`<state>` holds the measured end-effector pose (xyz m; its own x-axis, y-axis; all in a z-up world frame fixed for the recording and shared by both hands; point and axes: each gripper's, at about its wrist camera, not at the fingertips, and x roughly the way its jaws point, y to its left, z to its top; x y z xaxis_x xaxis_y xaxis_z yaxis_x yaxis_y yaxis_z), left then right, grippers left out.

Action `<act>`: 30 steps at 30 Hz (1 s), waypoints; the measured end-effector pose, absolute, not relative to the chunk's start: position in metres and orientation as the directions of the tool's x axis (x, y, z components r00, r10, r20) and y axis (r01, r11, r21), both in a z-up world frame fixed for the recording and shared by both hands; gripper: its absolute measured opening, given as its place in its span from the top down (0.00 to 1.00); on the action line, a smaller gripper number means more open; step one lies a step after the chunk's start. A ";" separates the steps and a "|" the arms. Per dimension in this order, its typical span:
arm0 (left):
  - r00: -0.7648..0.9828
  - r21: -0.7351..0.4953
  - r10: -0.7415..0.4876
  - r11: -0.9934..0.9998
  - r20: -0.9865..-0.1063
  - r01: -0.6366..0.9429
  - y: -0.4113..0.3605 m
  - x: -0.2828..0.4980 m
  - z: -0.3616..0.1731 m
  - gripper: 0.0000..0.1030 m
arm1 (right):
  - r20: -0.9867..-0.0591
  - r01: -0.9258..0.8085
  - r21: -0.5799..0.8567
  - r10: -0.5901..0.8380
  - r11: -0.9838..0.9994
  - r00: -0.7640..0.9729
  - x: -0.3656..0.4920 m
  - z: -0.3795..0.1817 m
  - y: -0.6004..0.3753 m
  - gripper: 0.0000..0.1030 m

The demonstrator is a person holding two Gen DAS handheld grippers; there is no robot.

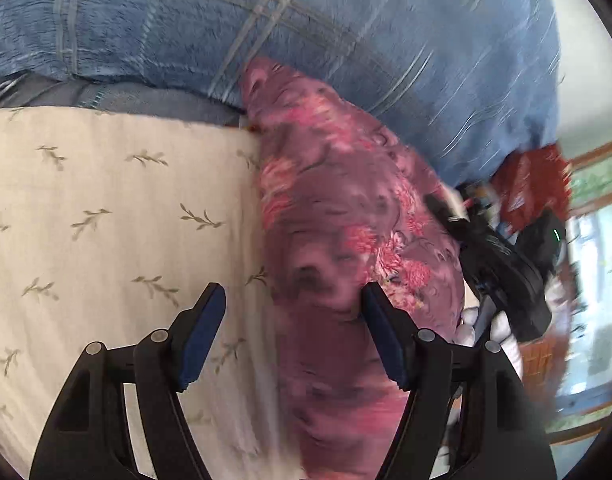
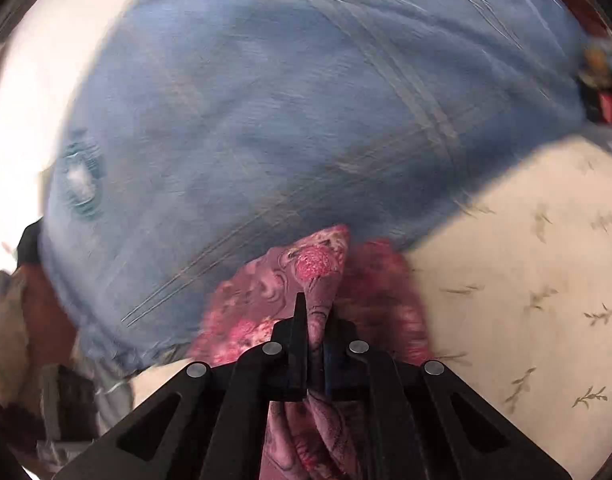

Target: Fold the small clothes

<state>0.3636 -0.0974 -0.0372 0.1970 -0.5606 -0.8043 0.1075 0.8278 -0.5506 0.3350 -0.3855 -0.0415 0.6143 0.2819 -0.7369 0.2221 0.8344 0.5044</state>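
Note:
A purple garment with pink flowers point(image 1: 338, 208) hangs lifted over the cream leaf-print bed sheet point(image 1: 106, 208). My left gripper point(image 1: 294, 304) is open, its blue-padded fingers point(image 1: 204, 336) apart, with the garment's edge hanging between them and not pinched. My right gripper point(image 2: 316, 312) is shut on a bunched fold of the same garment point(image 2: 318, 268) and holds it up. The right gripper also shows in the left wrist view point(image 1: 502, 264), to the right of the garment. The lower part of the garment is hidden behind the fingers.
A large blue plaid pillow point(image 1: 306, 40) lies behind the garment; it also fills the right wrist view point(image 2: 266, 120). The sheet shows at right there point(image 2: 526, 280). Red and dark items point(image 1: 534, 184) and a window point(image 1: 598, 240) are at far right.

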 end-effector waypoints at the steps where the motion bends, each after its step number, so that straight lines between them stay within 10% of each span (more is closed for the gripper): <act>1: 0.190 -0.522 -0.535 0.845 -0.823 0.115 -0.104 0.363 -0.044 0.29 | -0.773 0.244 0.494 0.293 0.835 0.562 0.338 -0.055 -0.386 0.95; 10: 0.242 -0.554 -0.583 0.812 -0.775 0.182 -0.100 0.312 -0.018 0.31 | -0.521 -0.029 0.653 0.476 0.757 0.709 0.255 -0.010 -0.383 0.79; 14: 0.243 -0.410 -0.462 0.881 -0.853 0.236 -0.127 0.296 -0.037 0.30 | -0.675 -0.036 0.516 0.432 0.856 0.598 0.244 -0.041 -0.361 0.87; 21: 0.262 -0.421 -0.482 0.870 -0.836 0.256 -0.121 0.272 -0.016 0.31 | -0.637 -0.050 0.439 0.350 0.897 0.686 0.193 -0.001 -0.364 0.62; 25: 0.281 -0.306 -0.382 0.910 -0.881 0.278 -0.140 0.256 -0.038 0.31 | -0.777 -0.102 0.297 0.302 0.949 0.553 0.175 -0.041 -0.352 0.67; 30: 0.263 -0.329 -0.402 0.901 -0.877 0.282 -0.140 0.245 -0.025 0.31 | -0.705 -0.104 0.320 0.311 0.942 0.637 0.151 -0.014 -0.355 0.65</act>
